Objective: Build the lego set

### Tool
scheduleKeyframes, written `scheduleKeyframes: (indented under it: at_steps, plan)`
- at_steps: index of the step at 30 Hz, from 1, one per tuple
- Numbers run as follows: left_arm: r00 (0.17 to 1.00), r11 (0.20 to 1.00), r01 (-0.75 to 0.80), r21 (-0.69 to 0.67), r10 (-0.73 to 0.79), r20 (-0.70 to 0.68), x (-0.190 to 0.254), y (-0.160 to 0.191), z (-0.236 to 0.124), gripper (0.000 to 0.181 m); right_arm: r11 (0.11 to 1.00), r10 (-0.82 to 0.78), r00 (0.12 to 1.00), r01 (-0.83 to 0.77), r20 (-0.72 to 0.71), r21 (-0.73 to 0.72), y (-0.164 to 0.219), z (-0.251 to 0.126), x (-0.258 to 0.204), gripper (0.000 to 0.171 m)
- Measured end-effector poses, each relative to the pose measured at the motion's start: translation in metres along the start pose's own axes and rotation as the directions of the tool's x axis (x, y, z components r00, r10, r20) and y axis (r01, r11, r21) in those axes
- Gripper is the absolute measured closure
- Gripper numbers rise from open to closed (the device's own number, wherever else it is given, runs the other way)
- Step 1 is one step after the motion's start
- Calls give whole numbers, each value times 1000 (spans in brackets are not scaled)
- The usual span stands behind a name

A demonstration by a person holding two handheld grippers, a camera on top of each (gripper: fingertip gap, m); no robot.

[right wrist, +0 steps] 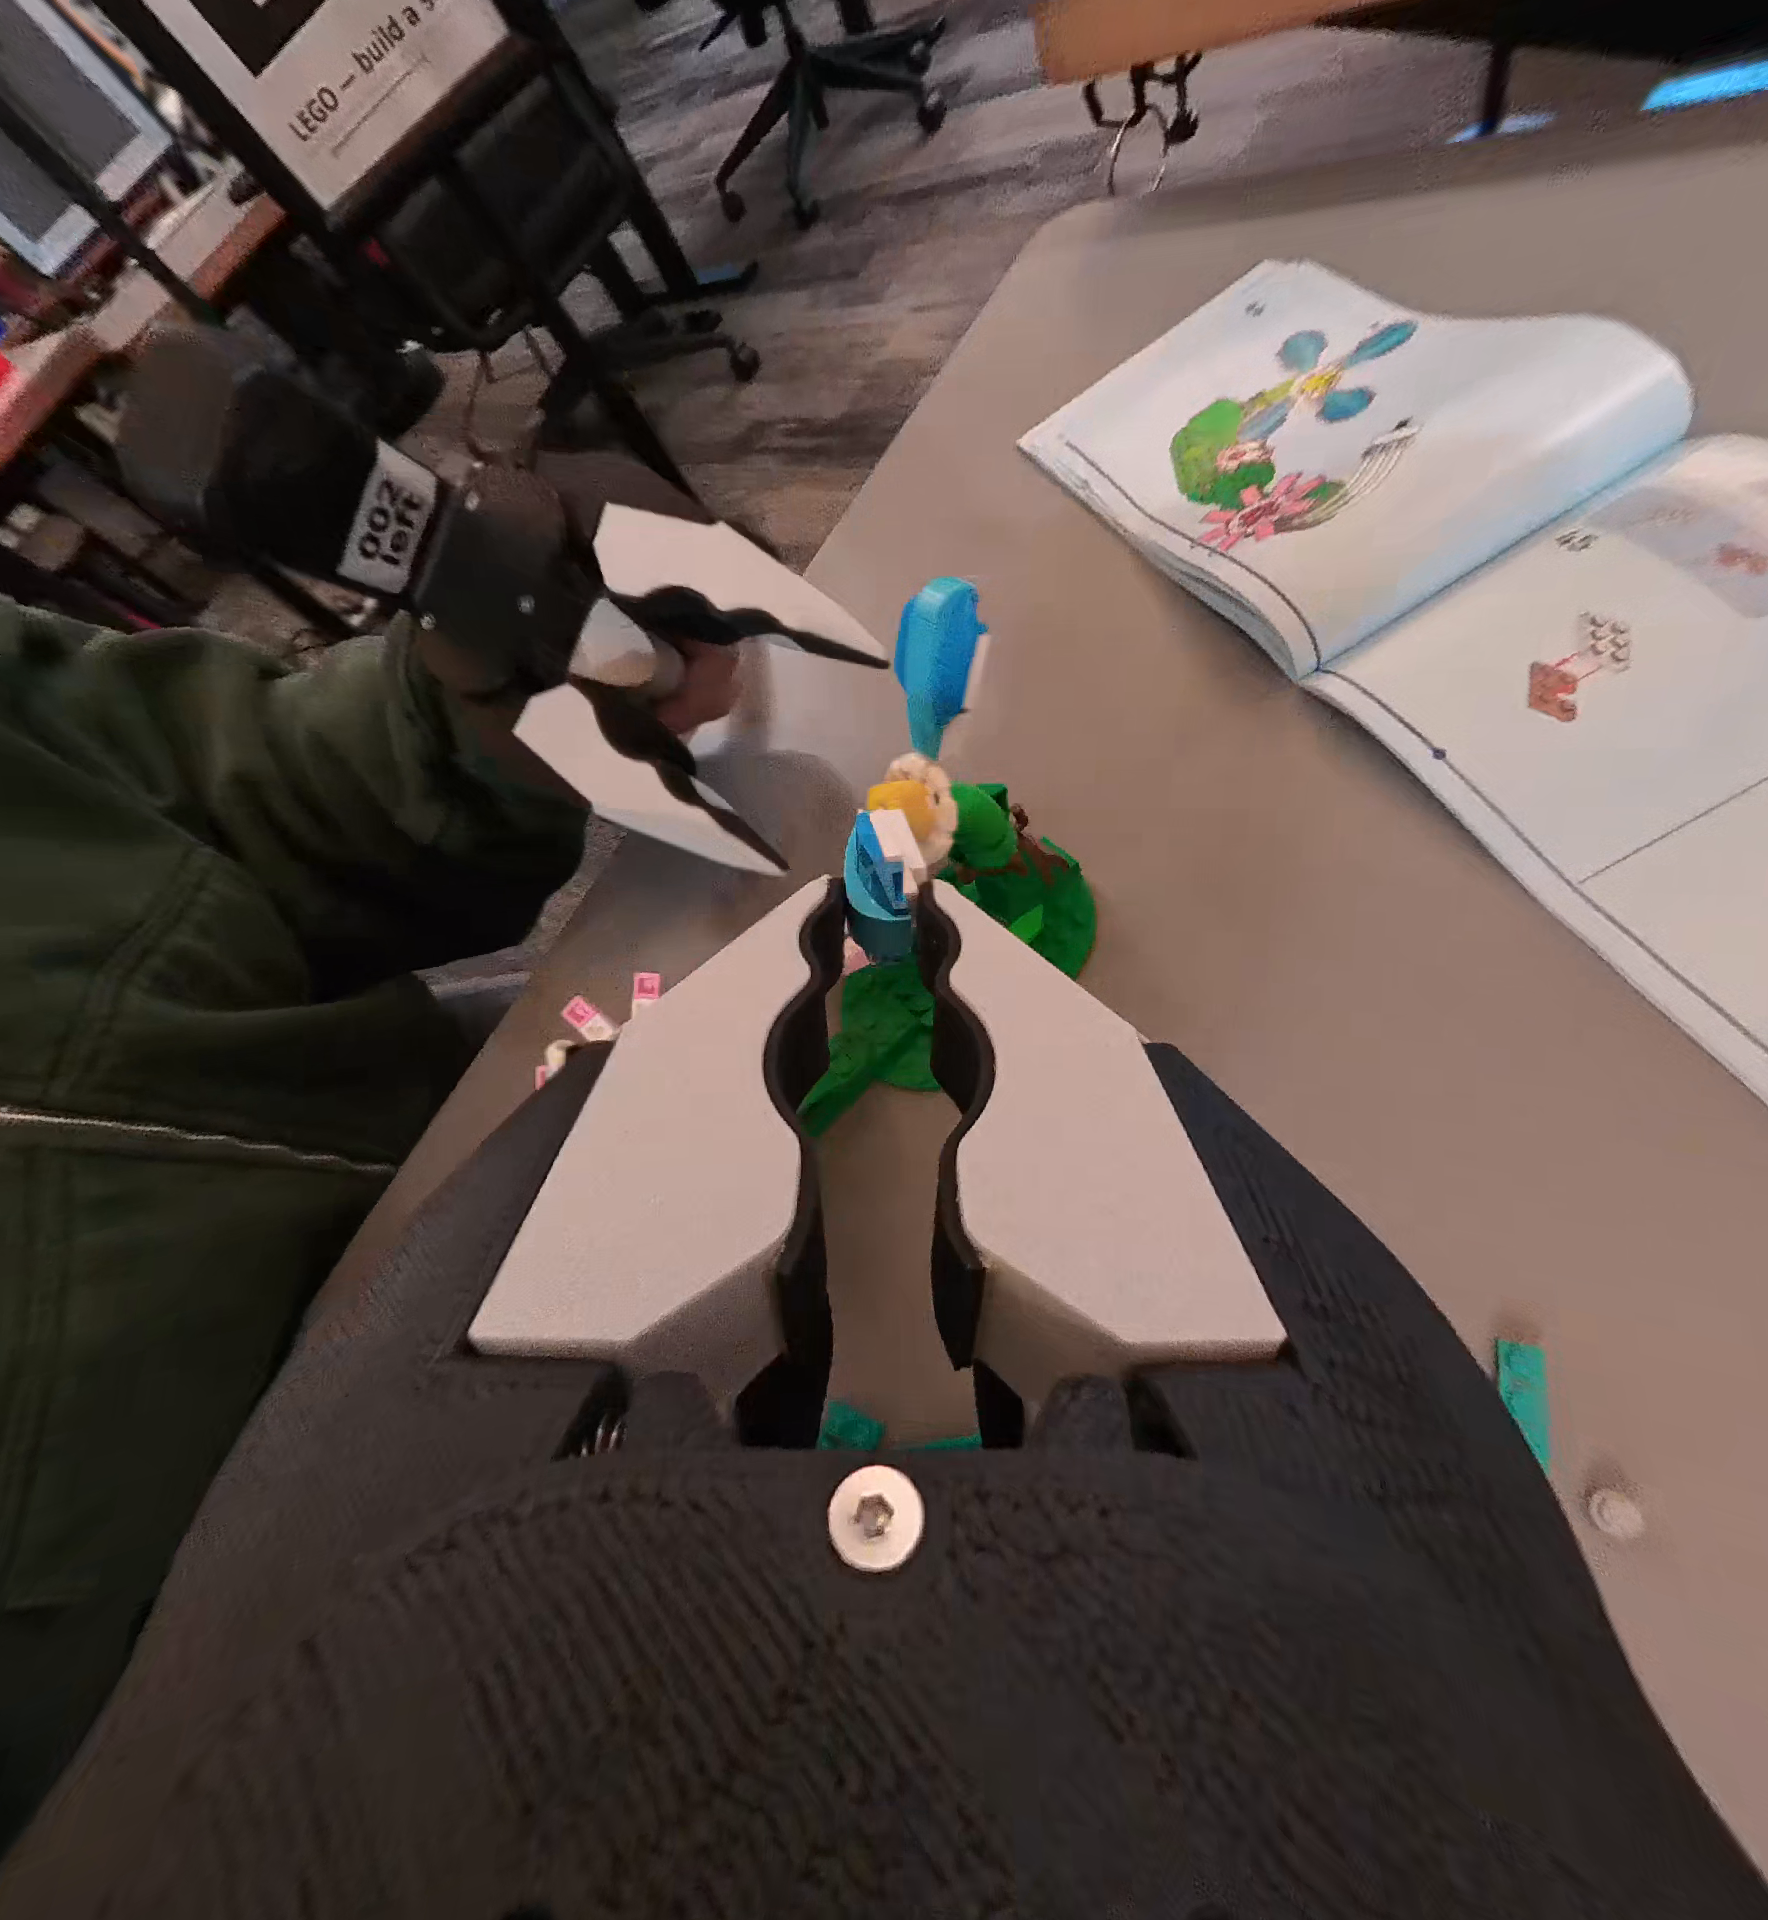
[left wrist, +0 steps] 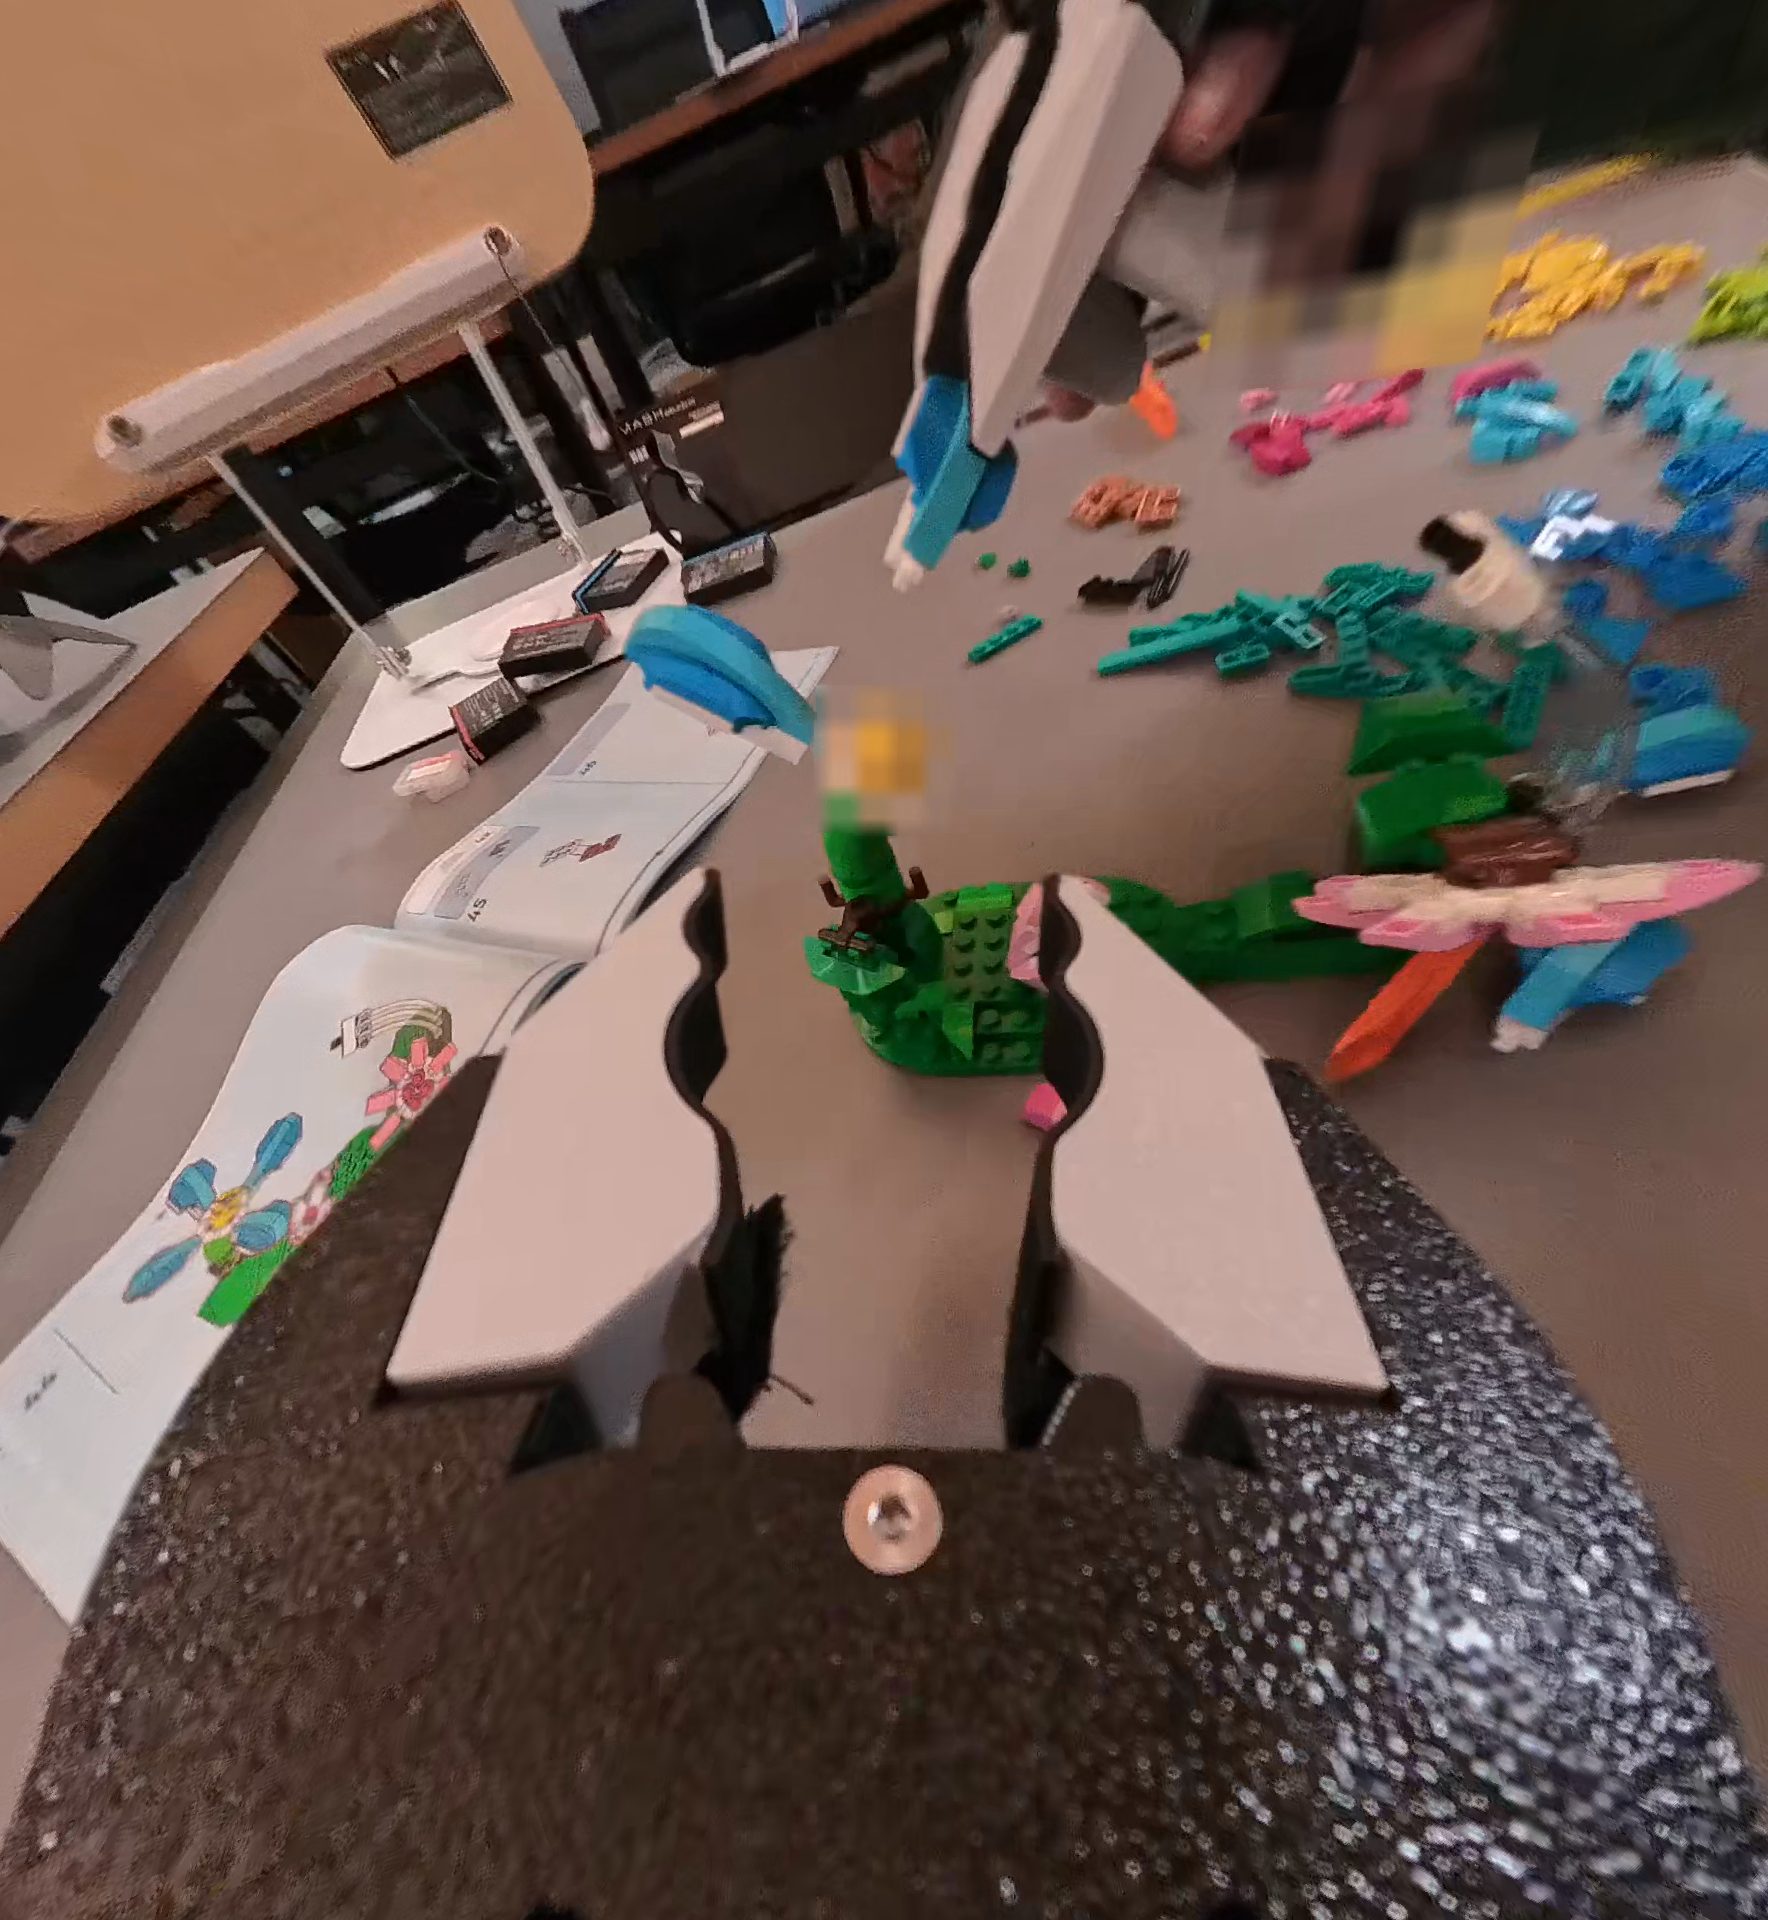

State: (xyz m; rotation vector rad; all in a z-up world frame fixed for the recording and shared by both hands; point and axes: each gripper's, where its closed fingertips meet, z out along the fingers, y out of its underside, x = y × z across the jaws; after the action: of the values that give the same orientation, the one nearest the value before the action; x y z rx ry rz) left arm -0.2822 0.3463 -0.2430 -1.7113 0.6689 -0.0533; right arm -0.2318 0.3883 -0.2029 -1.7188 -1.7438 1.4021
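A green lego base with a curved green stem stands on the grey table. The stem carries a flower head with one blue petal. My left gripper is open and empty, just in front of the base. It also shows open in the right wrist view, beside the flower. My right gripper is shut on a second blue petal, held close to the yellow flower centre. In the left wrist view the right gripper hangs above and behind the flower with that petal.
An open instruction booklet lies left of the model. Sorted piles of teal, blue, pink and yellow bricks lie at the right. A built pink flower lies close by. A person's dark green sleeve is at the table edge. Across from one pair of fingers to the other is roughly 9 cm.
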Motion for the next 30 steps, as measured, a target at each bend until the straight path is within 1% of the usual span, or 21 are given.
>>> scheduleKeyframes:
  at_steps: [2, 5, 7, 13, 19, 22, 28, 30]
  plan:
    - [999, 999, -43, -19, 43, 2, 2, 5, 11, 121, 1000, 8, 999, -7, 36, -29, 3, 5, 8, 159]
    - [995, 996, -91, -19, 92, 29, 1, 6, 22, 125, 998, -9, 997, 14, 82, -59, 7, 10, 14, 159]
    - [995, 996, -92, -12, 92, 38, -1, 4, 27, 128, 997, -21, 995, 28, 101, -68, 8, 11, 17, 159]
    - [994, 994, -113, -11, 113, -3, -2, 5, 39, 134, 998, -23, 983, 35, 181, -61, 9, 15, 19, 159]
    - [988, 988, -149, -31, 148, -31, -4, 10, 50, 146, 997, -11, 976, 26, 216, -66, 12, 20, 21, 160]
    - [987, 988, -156, -15, 156, -28, -4, 8, 52, 157, 998, -15, 975, 30, 221, -62, 11, 20, 20, 160]
    - [987, 987, -162, 1, 162, -11, -5, 8, 55, 161, 998, -17, 975, 30, 221, -53, 11, 22, 20, 159]
    - [984, 984, -180, -4, 180, 7, -8, 9, 55, 165, 998, -14, 975, 26, 221, -50, 11, 22, 21, 159]
